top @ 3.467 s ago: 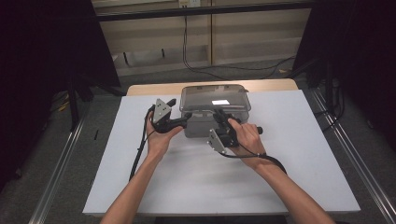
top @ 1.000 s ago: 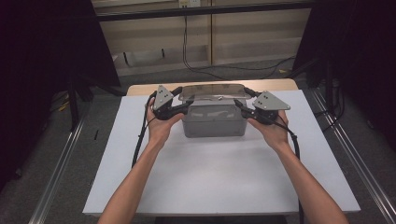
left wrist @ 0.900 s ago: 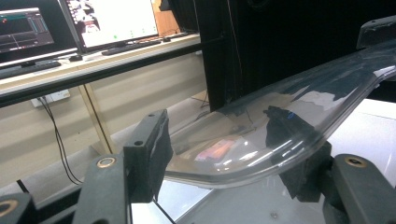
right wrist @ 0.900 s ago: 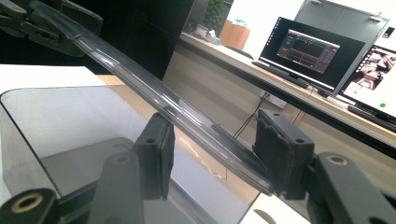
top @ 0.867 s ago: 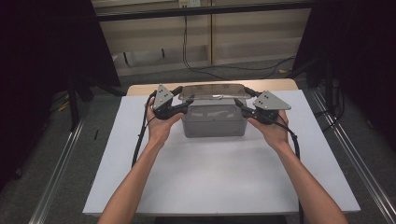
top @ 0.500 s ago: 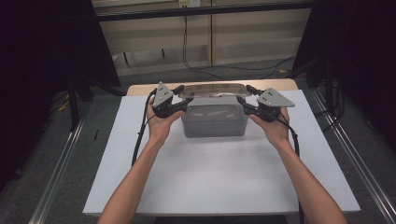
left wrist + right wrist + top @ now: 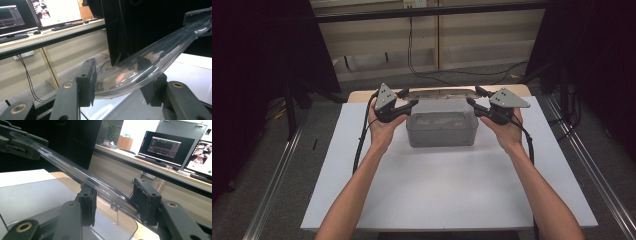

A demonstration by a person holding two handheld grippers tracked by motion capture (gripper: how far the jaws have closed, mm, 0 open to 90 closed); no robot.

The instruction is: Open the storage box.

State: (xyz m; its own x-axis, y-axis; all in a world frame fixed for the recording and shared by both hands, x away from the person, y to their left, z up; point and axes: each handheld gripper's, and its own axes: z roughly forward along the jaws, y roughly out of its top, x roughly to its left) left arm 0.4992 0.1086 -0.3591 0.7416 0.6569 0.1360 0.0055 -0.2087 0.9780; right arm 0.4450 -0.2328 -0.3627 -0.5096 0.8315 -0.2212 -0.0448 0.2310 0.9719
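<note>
Clear lid (image 7: 439, 93) held up over the open grey box (image 7: 441, 129), one end in each claw. Box sits on the white board (image 7: 437, 190), toward the 12 o'clock edge.

Left gripper (image 7: 404, 105): at 9 o'clock of the box, jaws either side of the lid's end. In the left gripper view (image 7: 120, 80) the lid end (image 7: 140, 67) lies between the pads, but with a visible gap on each side. Cannot tell if it is pinched or merely cradled.

Right gripper (image 7: 475, 105): at 3 o'clock of the box. In the right gripper view (image 7: 113, 205) the lid rim (image 7: 100, 188) runs between the jaws, again with space showing. Grasp cannot be confirmed.

Judgement: a hold at opposite ends keeps the wide, flexible lid level and stops it twisting; it bows slightly in the middle.

Room: lid is clear of the box's rim. Board is bare from 3 round to 9 o'clock, so there is ample set-down space toward the person. The 12 o'clock edge is close behind the box, with little margin there.
</note>
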